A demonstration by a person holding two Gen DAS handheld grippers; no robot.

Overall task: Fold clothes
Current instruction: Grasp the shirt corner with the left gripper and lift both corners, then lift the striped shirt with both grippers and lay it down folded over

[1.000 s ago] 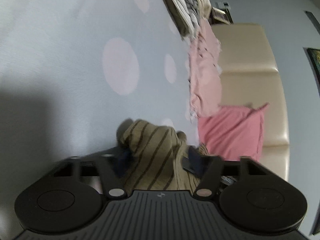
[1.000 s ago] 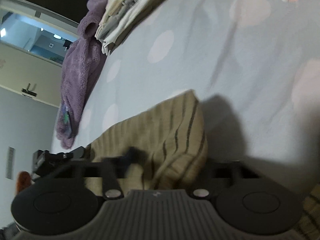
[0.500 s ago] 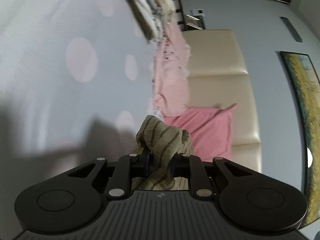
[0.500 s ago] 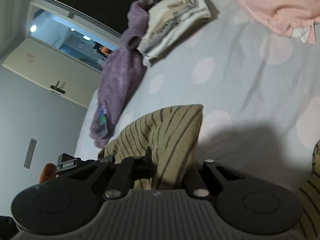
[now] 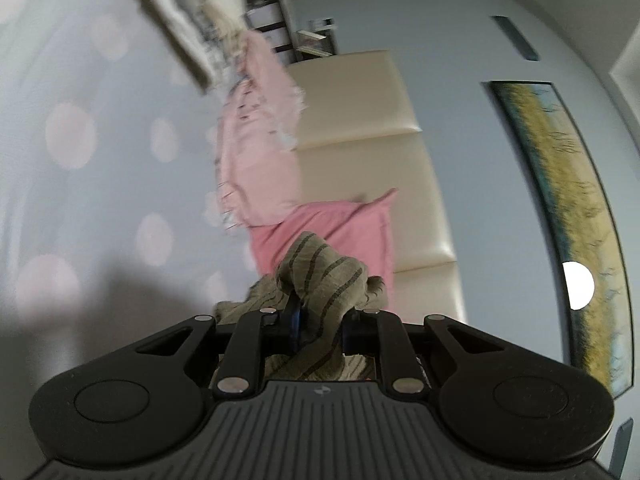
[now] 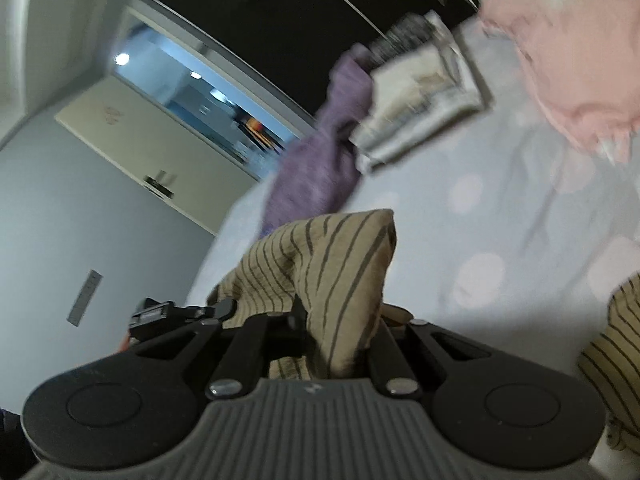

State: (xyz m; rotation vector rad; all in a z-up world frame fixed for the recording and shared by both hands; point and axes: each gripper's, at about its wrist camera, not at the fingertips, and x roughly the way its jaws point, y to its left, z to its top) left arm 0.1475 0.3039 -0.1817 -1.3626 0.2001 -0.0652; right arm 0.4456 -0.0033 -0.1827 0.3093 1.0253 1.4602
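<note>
A tan garment with dark stripes (image 5: 320,272) is bunched between the fingers of my left gripper (image 5: 320,316), which is shut on it and holds it above the bed. In the right wrist view another fold of the same striped garment (image 6: 332,248) stands up between the fingers of my right gripper (image 6: 336,316), also shut on the cloth. More of the striped cloth (image 6: 616,344) hangs at the right edge of that view. The cloth hides the pads of both grippers.
The bed sheet (image 5: 80,140) is pale grey with pink dots. On it lie a pink garment (image 5: 256,160), a pink pillow (image 5: 332,232), a folded stack (image 6: 420,120) and a purple fleece (image 6: 320,168). A beige headboard (image 5: 360,120) and a doorway (image 6: 192,92) lie beyond.
Both grippers closed on the striped garment and lifted it off the sheet. The bed has dropped away in both views, and more of the walls and headboard shows.
</note>
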